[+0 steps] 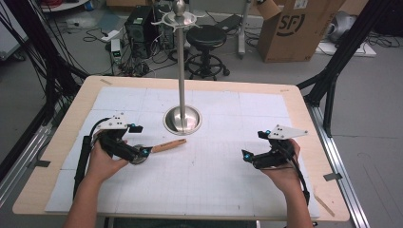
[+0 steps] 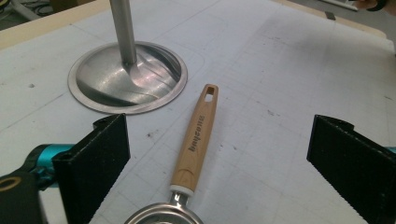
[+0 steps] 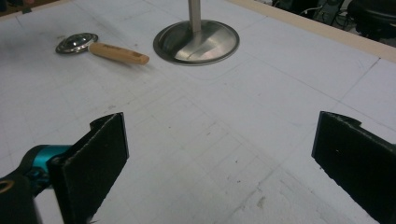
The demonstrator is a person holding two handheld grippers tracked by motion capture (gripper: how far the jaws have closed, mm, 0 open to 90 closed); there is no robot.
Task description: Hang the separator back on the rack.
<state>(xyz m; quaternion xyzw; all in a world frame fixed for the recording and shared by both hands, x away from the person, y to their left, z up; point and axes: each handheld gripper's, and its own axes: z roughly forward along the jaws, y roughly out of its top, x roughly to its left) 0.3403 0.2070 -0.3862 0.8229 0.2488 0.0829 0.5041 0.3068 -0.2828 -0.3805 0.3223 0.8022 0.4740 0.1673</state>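
A small metal scoop with a wooden handle (image 1: 167, 146) lies flat on the white mat, its handle (image 2: 196, 137) pointing toward the steel stand's round base (image 1: 182, 119). The scoop's bowl (image 3: 76, 43) lies left of the handle (image 3: 118, 52). My left gripper (image 1: 138, 140) is open, low over the mat, with the bowl end between its jaws. My left gripper (image 2: 217, 161) straddles the handle without touching it. My right gripper (image 1: 254, 145) is open over bare mat at the right. My right gripper (image 3: 219, 158) holds nothing.
The steel stand's pole (image 1: 181, 61) rises from the base (image 2: 127, 77) to a hook ring at the top. The white gridded mat (image 1: 223, 180) covers the wooden table (image 1: 309, 118). Boxes, a stool (image 1: 206, 38) and cables stand on the floor beyond the table.
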